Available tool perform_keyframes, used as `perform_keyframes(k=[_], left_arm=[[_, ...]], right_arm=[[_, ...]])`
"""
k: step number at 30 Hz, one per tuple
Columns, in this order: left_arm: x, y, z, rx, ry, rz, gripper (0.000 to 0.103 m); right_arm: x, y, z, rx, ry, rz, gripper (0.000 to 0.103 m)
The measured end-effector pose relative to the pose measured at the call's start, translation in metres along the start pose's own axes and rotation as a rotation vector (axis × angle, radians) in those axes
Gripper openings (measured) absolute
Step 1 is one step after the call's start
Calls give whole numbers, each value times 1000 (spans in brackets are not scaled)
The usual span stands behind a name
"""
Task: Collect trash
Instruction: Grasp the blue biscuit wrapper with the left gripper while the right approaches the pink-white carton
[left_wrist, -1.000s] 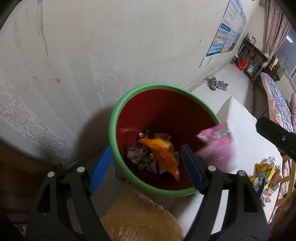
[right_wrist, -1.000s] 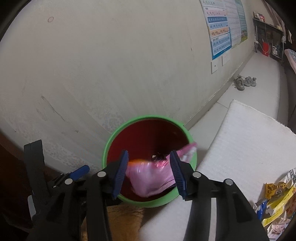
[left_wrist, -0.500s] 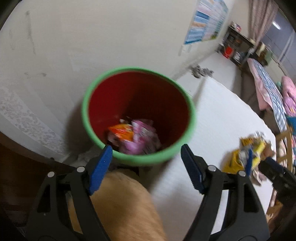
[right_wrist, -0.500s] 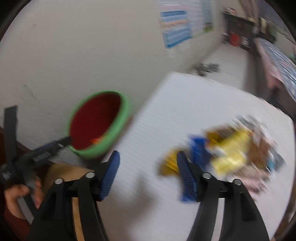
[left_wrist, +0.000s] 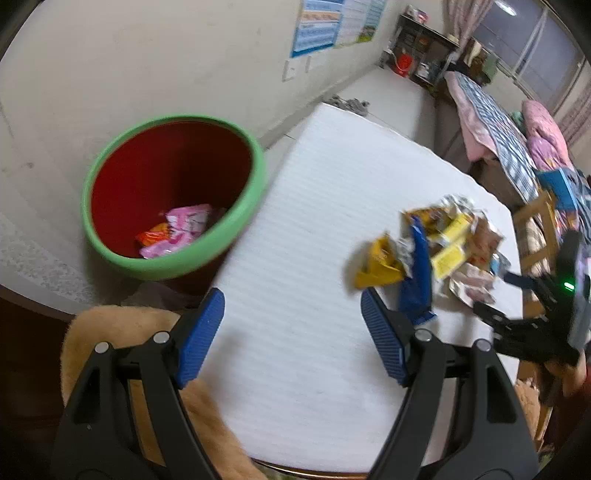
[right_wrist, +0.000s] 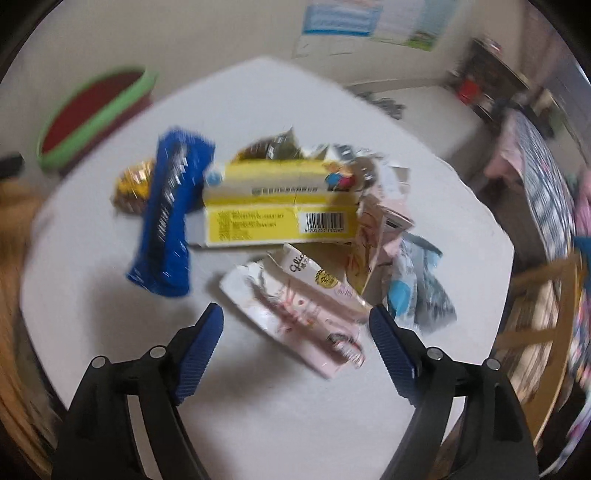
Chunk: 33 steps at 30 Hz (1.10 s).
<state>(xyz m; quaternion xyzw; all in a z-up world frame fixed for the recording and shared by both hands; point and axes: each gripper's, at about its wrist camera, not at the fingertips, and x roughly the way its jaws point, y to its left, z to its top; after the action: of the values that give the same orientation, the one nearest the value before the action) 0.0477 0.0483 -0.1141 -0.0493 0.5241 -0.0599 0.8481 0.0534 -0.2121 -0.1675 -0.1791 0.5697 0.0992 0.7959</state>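
A red bin with a green rim (left_wrist: 255, 184) stands beside the white table (left_wrist: 314, 206); a pink wrapper (left_wrist: 186, 225) and an orange wrapper (left_wrist: 153, 234) lie inside it. A heap of trash sits on the table: a blue wrapper (right_wrist: 171, 218), a yellow box (right_wrist: 273, 210), a gold wrapper (right_wrist: 133, 184), a pale pink packet (right_wrist: 306, 314). My left gripper (left_wrist: 291, 332) hangs open and empty over the table. My right gripper (right_wrist: 295, 334) hovers over the pink packet, its jaws opening with nothing pressed between them. The right gripper's body (left_wrist: 535, 314) shows at the edge of the left wrist view.
A tan furry cushion (left_wrist: 118, 332) lies below the table's near edge. A wooden chair (right_wrist: 543, 306) stands to the right of the table. A bed with pink bedding (left_wrist: 498, 122) and a shelf (left_wrist: 421, 55) fill the far room. The bin (right_wrist: 92, 110) sits at the table's far left.
The pink wrapper left the right gripper and now lies in the bin. Both grippers swung away from the bin over the table; the right one spread wider and came above the trash heap.
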Motion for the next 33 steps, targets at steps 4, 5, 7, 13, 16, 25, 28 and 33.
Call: perform_keyframes(k=[4,5,7,13,16,25,28,33], left_arm=[[0,-24,-8,56,16,0,73],[1,-29,-10,69,22,-2,73],[2,-40,-13,97,32,-10,73],[17,-62,-9,148,41,-20,73],[30,-69,-3,172,42,-16,73],[59,-72,13,182,83,-3,70],[57,-86,12,199,83,-54,70],[73,-110,8,187,152,-134,58]], right_arm=[[27,3,-3,-86,86,30,78],[32,2,-4,-89,102,33,78],[37,4,-9,-86,111,23,51],[9,1,-39,88,75,172,27],[-5,6,-63,172,68,250,29],[-25,22,-114,313,24,293,71],[-33,20,-115,379,-9,297,73],[-43,-2,-117,471,-69,315,75]])
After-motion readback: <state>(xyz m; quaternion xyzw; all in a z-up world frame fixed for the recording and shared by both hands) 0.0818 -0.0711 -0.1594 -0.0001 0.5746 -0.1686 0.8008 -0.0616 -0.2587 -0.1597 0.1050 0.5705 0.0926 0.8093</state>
